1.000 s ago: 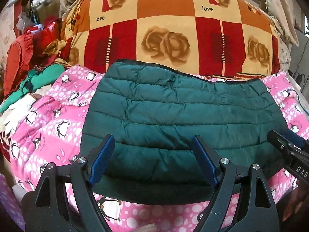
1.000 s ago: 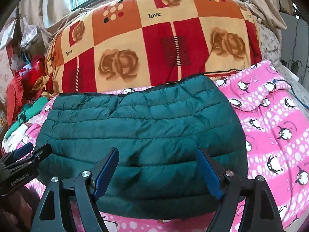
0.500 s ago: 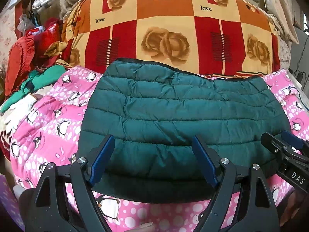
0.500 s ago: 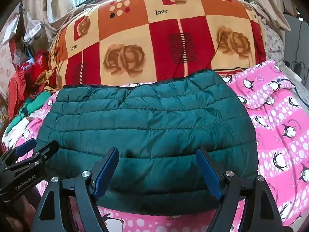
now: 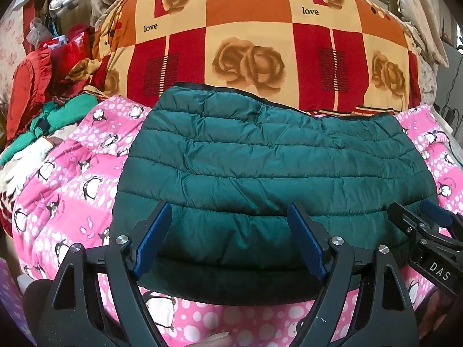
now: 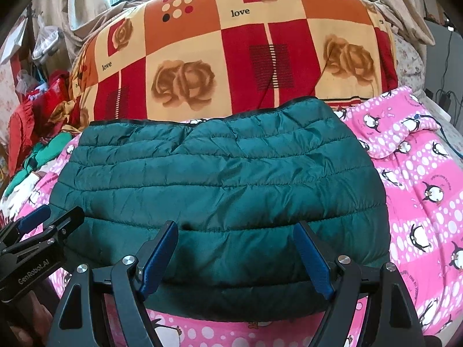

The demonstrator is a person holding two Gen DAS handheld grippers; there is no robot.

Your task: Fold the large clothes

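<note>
Folded dark green quilted jacket (image 5: 272, 173) on pink penguin blanket (image 5: 72, 179), near edge lying just beyond left gripper (image 5: 231, 243) and right gripper (image 6: 237, 257), both jaws spread wide, grasping nothing

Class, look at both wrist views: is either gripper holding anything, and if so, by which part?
Nothing is held. The left gripper and right gripper both stand open above the folded green jacket, pads clear of the fabric.

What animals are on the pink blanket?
Penguins, with white dots, on the pink blanket. The right wrist view shows them best.
</note>
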